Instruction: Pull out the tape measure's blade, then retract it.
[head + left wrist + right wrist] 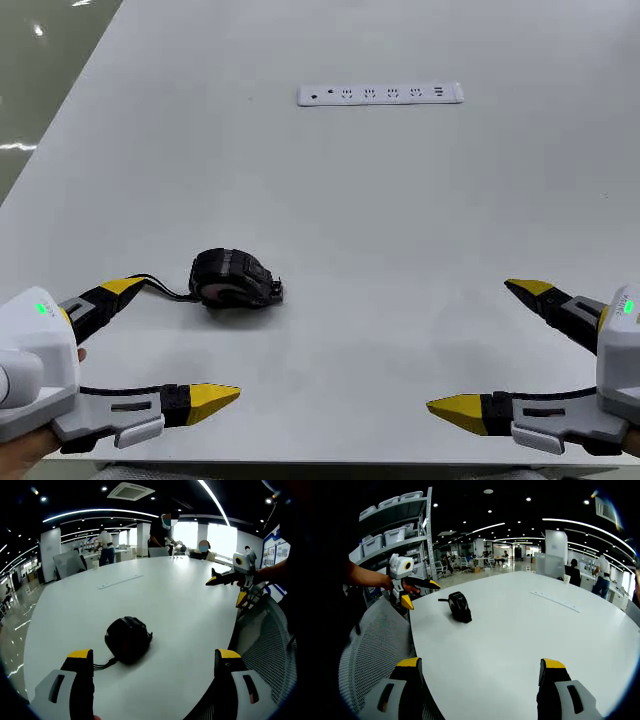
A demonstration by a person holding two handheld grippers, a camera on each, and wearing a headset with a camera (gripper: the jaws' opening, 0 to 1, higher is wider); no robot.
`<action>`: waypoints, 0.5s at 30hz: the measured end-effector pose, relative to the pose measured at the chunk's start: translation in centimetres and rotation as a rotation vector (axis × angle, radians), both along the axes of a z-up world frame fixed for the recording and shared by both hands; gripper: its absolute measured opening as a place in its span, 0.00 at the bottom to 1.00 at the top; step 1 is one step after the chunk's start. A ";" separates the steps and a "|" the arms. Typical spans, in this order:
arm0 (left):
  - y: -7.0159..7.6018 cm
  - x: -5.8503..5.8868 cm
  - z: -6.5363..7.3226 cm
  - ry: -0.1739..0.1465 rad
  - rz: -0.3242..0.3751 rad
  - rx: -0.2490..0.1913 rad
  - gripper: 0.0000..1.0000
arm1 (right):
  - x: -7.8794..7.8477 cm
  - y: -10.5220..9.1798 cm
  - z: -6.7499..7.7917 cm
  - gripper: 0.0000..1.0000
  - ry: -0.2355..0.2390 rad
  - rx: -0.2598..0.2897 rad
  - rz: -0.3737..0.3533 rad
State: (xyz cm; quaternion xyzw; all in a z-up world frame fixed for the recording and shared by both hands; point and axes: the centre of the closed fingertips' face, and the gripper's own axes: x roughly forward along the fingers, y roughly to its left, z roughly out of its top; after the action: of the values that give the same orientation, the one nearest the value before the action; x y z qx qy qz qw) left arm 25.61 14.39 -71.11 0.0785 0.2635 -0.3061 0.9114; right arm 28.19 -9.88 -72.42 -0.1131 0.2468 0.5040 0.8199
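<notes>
The tape measure [235,279] lies lengthwise left-to-right, just beyond the left gripper [182,338]. The right gripper [475,345] is well apart; both sets of fingers gape empty.

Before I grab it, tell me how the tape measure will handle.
The tape measure looks compact and rigid, so probably heavy for its size. On the smooth table it would likely slide when pushed. Its thin strap looks floppy and may trail.

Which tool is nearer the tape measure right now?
Left. The left tool is open just beside the tape measure; the right tool is open, well off to its other side.
</notes>
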 end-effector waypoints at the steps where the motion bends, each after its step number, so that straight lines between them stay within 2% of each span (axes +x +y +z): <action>1: 0.0 0.1 0.0 0.000 -0.002 0.001 0.98 | 0.0 0.1 -0.1 0.96 0.001 -0.001 0.006; 9: -0.2 0.9 -0.4 0.016 -0.048 0.020 0.97 | 0.5 0.7 -0.8 0.96 0.006 -0.022 0.074; 15: 0.1 1.5 -0.7 0.026 -0.074 0.035 0.95 | 1.0 1.3 -1.3 0.96 0.013 -0.041 0.119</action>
State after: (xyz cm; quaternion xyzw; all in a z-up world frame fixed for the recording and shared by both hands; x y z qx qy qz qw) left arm 27.11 14.51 -71.81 0.1001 0.2776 -0.3361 0.8944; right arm 29.19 -8.60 -73.77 -0.1411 0.2550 0.5476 0.7843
